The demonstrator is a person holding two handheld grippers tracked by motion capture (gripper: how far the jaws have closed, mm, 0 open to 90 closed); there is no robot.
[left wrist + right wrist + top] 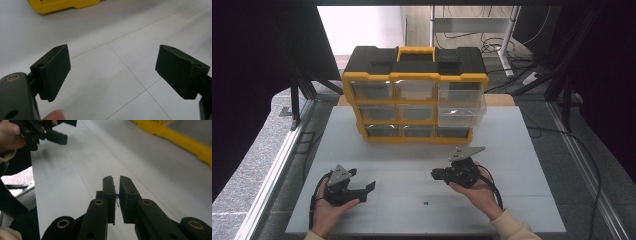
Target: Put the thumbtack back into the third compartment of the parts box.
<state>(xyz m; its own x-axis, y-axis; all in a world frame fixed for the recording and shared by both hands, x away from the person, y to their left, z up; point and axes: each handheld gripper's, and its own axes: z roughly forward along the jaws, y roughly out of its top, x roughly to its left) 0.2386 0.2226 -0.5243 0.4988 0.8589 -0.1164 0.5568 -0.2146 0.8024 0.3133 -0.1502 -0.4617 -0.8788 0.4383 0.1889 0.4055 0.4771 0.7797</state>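
Near the person, the left gripper (362, 188) is holding its matte black fingers (53, 71) wide apart, gripping nothing. The right gripper (116, 197) is pinching a tiny screw-like piece (117, 201), fingers almost closed. Both are hovering over the smooth grey surface (412, 165). Farther back, a yellow-and-black drawer organizer (414, 95) is standing, one clear drawer (461, 114) pulled out.

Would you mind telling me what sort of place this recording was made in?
Probably a lab or workshop recording station: a grey table inside dark curtains, a yellow parts organizer on it, and loose cables on the floor behind.
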